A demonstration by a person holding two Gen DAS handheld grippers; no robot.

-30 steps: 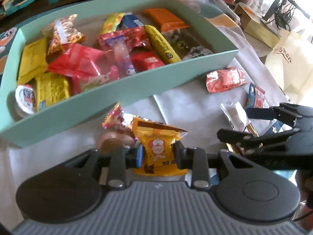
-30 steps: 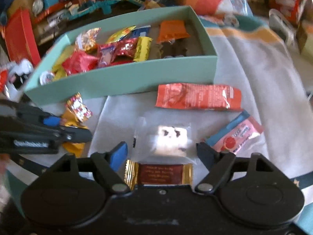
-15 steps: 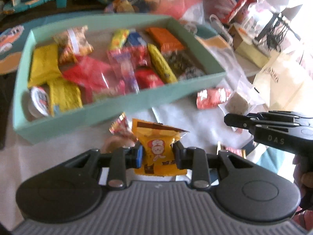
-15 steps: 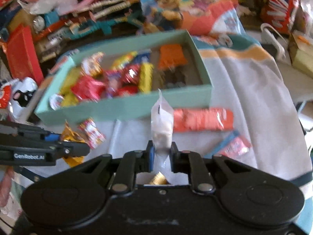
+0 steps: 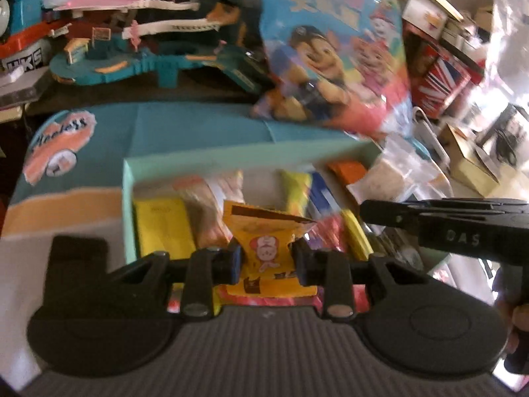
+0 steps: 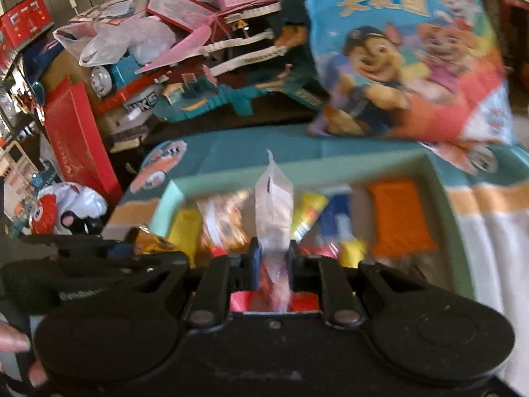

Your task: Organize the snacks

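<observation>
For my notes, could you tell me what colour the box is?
Pale mint green box, clearest in the right wrist view.

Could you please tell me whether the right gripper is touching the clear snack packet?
Touching: in the right wrist view, the right gripper pinches the clear packet between both pads.

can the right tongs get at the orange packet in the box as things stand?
Probably not: the right tongs are shut on a clear packet. The orange packet lies uncovered in the green box, so only the load blocks it.
</observation>
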